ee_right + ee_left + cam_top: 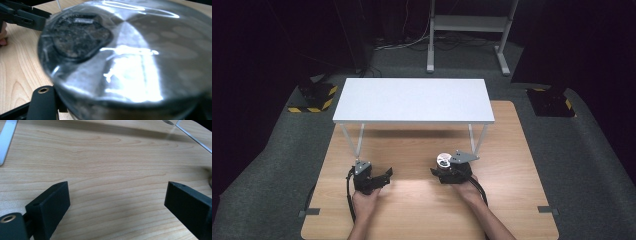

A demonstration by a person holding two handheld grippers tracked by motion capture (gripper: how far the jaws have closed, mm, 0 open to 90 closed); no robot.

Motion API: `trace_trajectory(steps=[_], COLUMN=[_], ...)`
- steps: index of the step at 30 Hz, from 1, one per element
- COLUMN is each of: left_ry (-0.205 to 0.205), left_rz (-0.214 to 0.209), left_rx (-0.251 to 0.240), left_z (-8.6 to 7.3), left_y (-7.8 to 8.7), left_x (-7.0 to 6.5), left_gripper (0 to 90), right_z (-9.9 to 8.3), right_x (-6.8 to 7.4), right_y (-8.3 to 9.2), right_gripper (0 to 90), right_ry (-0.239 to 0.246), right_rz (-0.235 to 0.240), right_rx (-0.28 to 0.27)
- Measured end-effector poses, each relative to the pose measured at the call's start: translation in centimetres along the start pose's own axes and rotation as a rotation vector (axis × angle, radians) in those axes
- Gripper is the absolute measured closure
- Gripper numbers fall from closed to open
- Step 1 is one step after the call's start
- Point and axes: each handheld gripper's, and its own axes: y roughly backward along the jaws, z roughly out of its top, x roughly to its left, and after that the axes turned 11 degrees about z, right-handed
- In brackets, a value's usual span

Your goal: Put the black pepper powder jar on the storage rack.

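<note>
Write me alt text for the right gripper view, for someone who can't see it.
A shiny metal can seen from above at very close range, its top bearing a dark, opened pull-tab area, sits against the right gripper over a light wooden table. The left gripper shows at the upper left corner, beside a fingertip at the picture's edge.

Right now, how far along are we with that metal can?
Done: the right gripper is shut on the metal can, low over the wooden table. In hand: the can only. The left gripper is open. Left: unclear without a stated goal; the white shelf is bare.
</note>
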Motion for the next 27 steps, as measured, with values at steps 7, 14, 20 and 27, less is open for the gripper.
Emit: trace_trajectory(steps=[7,14,20,27], left_ry=[0.002,-0.002,0.002,0.001], left_rz=[0.001,0.003,0.004,0.007], left_rx=[-0.001,0.001,-0.001,0.001], left_z=[0.0,0.0,0.0,0.0], left_y=[0.0,0.0,0.0,0.0], left_x=[0.0,-0.1,-0.1,-0.1], left_gripper=[6.4,6.6,6.6,6.7], right_z=[-0.1,0.1,0.5,1.5], right_x=[0.2,0.5,0.4,0.7], right_y=[-0.1,0.0,0.3,1.3], right_gripper=[30.3,30.6,30.6,30.7], right_ry=[0.024,0.029,0.026,0.042], right_rz=[-0.009,-0.019,-0.006,-0.005], right_rx=[0.0,0.008,0.027,0.025])
